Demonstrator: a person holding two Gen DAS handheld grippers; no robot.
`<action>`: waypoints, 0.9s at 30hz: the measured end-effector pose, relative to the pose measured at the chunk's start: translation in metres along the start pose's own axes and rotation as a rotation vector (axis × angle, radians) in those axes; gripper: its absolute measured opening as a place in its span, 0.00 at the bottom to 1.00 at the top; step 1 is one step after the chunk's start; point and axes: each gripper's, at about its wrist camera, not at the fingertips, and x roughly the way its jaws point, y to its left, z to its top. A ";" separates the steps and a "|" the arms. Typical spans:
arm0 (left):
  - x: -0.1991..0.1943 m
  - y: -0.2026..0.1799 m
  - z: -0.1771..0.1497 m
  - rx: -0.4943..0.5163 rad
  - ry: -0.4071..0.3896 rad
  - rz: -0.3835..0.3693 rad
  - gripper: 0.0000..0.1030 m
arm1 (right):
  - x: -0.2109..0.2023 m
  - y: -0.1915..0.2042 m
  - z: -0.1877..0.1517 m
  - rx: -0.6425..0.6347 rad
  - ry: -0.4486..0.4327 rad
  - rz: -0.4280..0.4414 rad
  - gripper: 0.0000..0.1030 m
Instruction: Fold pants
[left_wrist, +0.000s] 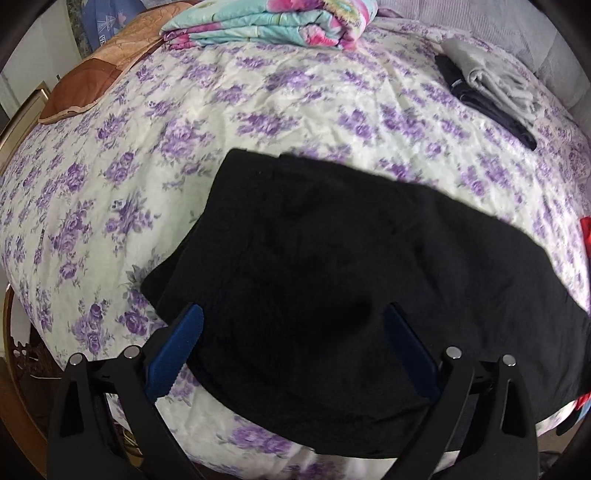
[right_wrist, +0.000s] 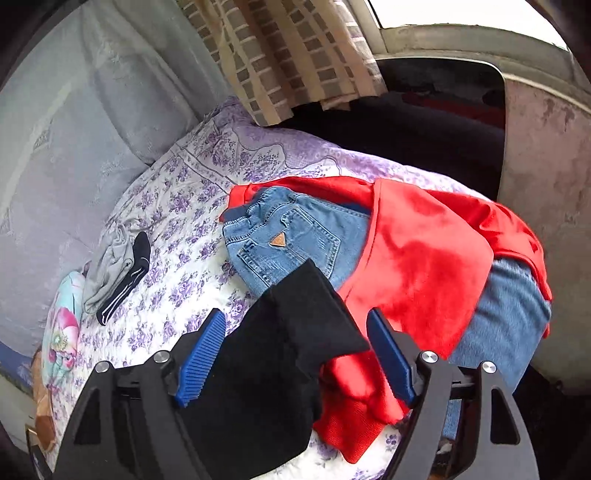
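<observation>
Black pants (left_wrist: 332, 280) lie spread flat on the floral bedsheet (left_wrist: 147, 184), running from the near left toward the right. My left gripper (left_wrist: 293, 317) is open, its blue pads (left_wrist: 184, 343) hovering over the near edge of the pants, nothing between them gripped. In the right wrist view one end of the black pants (right_wrist: 284, 332) lies between the blue pads (right_wrist: 207, 350) of my right gripper (right_wrist: 295, 325), which stands open over it. That end rests partly on other clothes.
A pile of blue jeans (right_wrist: 288, 236) and a red garment (right_wrist: 424, 266) lies by the right gripper. Folded grey and dark clothes (left_wrist: 484, 92) sit at the far right of the bed, also in the right wrist view (right_wrist: 118, 269). A colourful folded blanket (left_wrist: 273, 22) and brown quilt (left_wrist: 92, 81) lie at the far side.
</observation>
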 end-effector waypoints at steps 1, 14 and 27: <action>0.006 0.000 -0.005 0.026 -0.006 0.042 0.93 | 0.003 0.006 0.002 -0.014 0.009 0.002 0.77; -0.025 0.077 -0.017 -0.238 -0.074 -0.023 0.93 | 0.035 0.125 -0.008 -0.261 0.136 0.201 0.80; -0.042 0.015 0.002 -0.082 -0.139 -0.051 0.93 | 0.050 0.212 -0.063 -0.433 0.295 0.367 0.83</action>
